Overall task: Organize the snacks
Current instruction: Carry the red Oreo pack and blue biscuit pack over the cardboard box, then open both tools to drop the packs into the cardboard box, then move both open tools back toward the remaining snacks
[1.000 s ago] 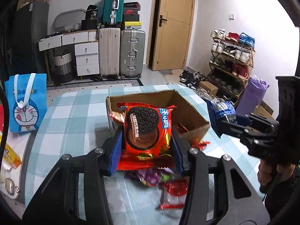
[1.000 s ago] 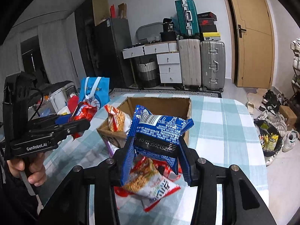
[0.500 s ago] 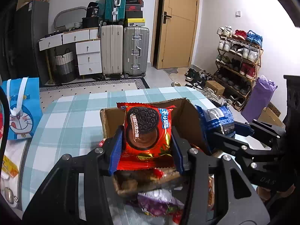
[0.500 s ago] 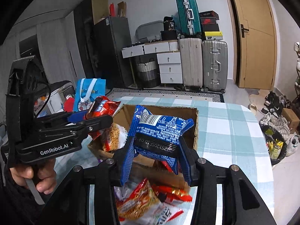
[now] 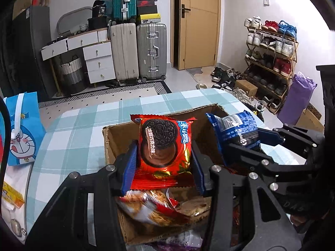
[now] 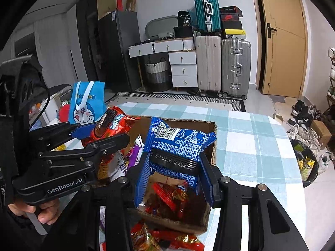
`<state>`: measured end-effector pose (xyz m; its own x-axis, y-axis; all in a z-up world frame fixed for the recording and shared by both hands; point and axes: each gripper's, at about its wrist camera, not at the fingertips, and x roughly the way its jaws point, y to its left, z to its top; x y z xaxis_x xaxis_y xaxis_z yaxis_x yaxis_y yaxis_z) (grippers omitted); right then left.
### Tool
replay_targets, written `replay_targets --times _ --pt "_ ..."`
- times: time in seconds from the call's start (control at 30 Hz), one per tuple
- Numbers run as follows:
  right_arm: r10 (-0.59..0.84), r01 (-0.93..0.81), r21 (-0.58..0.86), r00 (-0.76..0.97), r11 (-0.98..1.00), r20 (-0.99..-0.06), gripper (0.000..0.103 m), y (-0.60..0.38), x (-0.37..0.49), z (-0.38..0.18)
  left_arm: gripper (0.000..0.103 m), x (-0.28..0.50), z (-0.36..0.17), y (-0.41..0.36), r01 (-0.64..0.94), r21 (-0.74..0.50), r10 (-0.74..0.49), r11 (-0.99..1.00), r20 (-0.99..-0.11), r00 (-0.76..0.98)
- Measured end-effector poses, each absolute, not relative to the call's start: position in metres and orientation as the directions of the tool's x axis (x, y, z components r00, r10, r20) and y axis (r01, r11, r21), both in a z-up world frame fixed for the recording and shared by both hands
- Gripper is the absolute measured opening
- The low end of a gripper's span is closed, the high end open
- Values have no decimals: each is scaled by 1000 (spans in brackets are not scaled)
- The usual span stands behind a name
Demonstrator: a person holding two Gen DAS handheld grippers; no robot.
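My left gripper [image 5: 164, 165] is shut on a red cookie packet [image 5: 165, 144] and holds it over the open cardboard box [image 5: 111, 142]. In the right wrist view that red cookie packet [image 6: 111, 123] hangs at the left above the box. My right gripper [image 6: 174, 177] is shut on a blue cookie packet [image 6: 178, 144], also above the cardboard box [image 6: 213, 146]. The blue cookie packet [image 5: 236, 129] shows at the right of the left wrist view. Several snack packets [image 6: 171, 194] lie inside the box, among them an orange-patterned one [image 5: 155, 209].
The box stands on a table with a teal checked cloth [image 5: 83, 129]. A blue cartoon bag [image 5: 22, 127] stands at the table's left edge. More loose snack packets [image 6: 167, 240] lie before the box. A hand [image 6: 39, 211] grips the left tool's handle.
Both grippers have moved forward with their packets, from in front of the box to above its opening. The loose snacks on the cloth have slid toward the bottom of each view.
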<state>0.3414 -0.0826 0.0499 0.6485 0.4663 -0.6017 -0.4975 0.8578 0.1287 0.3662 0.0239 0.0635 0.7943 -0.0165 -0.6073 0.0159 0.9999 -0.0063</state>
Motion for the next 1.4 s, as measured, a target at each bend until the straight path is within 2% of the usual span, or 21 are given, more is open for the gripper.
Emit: replay_targets --times 0.47,0.67,0.73,0.8,0.87,0.9,0.93,0.97,1.0,1.03,1.27,1.4 --pt "438 -493 97 646 865 -625 45 -73 361 32 44 404 45 23 -1 -4 -2 1000 -646 763" --pt "450 -511 89 644 855 -619 46 -76 356 33 45 400 50 23 -14 -9 5 1000 -615 789" --pt "450 -514 82 649 854 -613 50 -77 353 35 57 396 54 25 -11 -10 3 1000 -609 793" --pt "449 -510 80 659 856 -603 56 -81 348 39 76 387 59 28 -11 -24 -6 1000 -605 796" --pt "448 -509 75 667 857 -595 68 -86 342 44 84 375 65 31 -8 -37 -16 999 -597 802" --pt "443 -504 72 672 861 -593 80 -89 337 47 84 367 68 33 -5 -43 -21 999 -590 807" --pt "440 -498 71 680 864 -586 86 -94 331 49 85 359 72 35 -4 -46 -24 999 -585 811" --pt "436 -489 73 689 869 -579 96 -99 326 52 90 351 74 36 -6 -49 -23 999 -581 813" --pt "433 -480 77 695 874 -574 102 -103 320 54 99 342 75 38 -8 -51 -23 999 -580 814" --pt "432 -472 85 699 877 -570 102 -109 314 55 102 333 76 40 -13 -56 -22 998 -579 815" --pt "471 -446 197 666 873 -579 102 -143 272 54 102 276 58 55 -43 -68 -7 997 -611 791" --pt "443 -414 199 658 888 -608 102 -151 256 49 102 252 45 61 -48 -69 -6 996 -629 777"
